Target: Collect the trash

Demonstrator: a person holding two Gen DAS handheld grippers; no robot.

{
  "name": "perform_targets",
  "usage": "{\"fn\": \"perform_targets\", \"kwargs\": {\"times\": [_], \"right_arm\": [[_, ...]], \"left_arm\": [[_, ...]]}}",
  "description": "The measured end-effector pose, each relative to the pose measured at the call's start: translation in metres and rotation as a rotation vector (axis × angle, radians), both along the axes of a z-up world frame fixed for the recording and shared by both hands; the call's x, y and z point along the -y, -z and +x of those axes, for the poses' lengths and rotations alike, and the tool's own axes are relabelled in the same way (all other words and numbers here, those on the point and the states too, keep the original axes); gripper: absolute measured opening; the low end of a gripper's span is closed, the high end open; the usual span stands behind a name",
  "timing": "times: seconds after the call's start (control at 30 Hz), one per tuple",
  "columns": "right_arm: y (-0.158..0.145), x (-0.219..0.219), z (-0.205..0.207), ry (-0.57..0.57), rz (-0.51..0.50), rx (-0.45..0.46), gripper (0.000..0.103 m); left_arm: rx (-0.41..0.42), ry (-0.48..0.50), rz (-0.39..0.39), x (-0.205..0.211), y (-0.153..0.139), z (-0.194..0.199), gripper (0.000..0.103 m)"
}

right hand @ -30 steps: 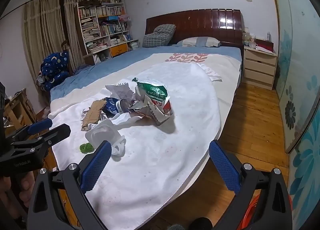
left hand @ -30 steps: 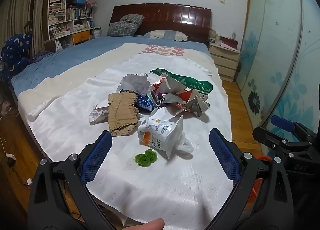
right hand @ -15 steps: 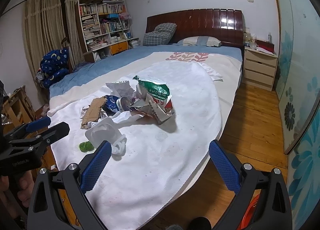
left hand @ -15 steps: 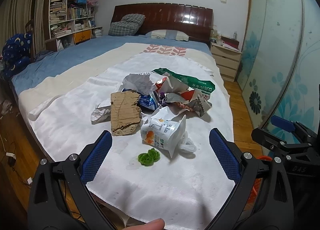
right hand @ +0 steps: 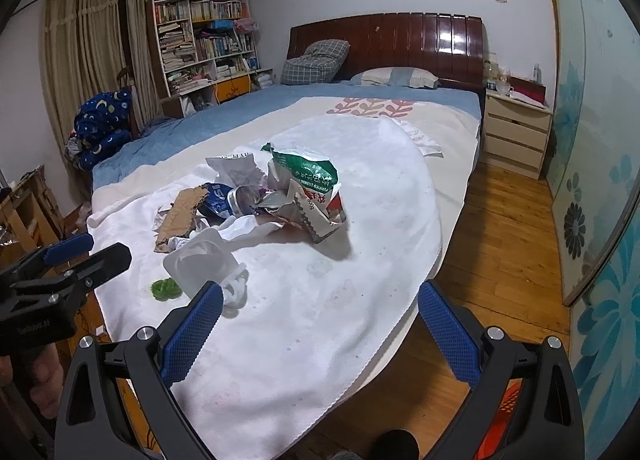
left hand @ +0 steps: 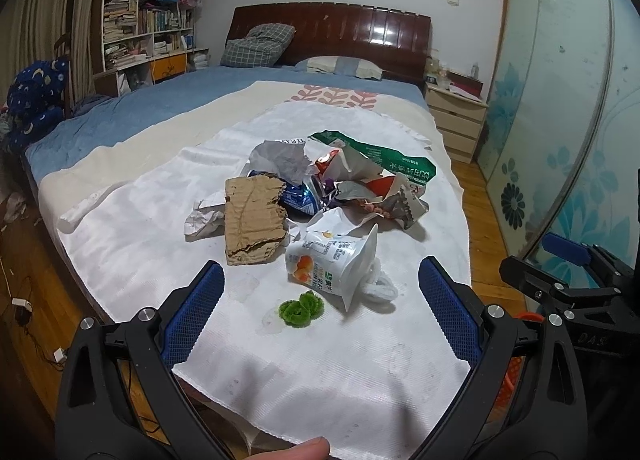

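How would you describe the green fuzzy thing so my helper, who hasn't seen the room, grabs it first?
On the bed, find the white cloth with the trash pile. At the pile's near edge lies a tipped white yogurt cup. Just in front sits the green fuzzy curl, the only small, bright green, coiled piece, lying apart from the rest.

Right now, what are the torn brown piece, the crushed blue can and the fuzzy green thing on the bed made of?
Torn brown piece: looks like corrugated cardboard, matte, with ragged edges and ribbed lines.
Crushed blue can: probably thin metal, glossy, with a shiny silver dented end.
Fuzzy green thing: seems a coiled pipe cleaner or similar soft fibre, fuzzy all over; its core is hidden.
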State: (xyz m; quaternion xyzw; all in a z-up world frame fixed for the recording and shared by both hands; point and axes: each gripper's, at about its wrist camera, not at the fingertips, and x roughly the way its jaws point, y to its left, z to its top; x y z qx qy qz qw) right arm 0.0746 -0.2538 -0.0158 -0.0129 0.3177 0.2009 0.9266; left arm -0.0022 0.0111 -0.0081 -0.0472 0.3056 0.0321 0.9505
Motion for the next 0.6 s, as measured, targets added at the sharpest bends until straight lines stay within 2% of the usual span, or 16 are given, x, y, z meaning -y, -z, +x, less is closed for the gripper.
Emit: {"fn": "perform_targets", "kwargs": {"times": [0.6], "right_arm": [[0.0041,-0.0013,0.0043,-0.004,-0.004,-0.005,0.096]], "left_arm": [[-0.002,0.003,0.0,0.0044,-0.0026,0.0013,0.097]]}}
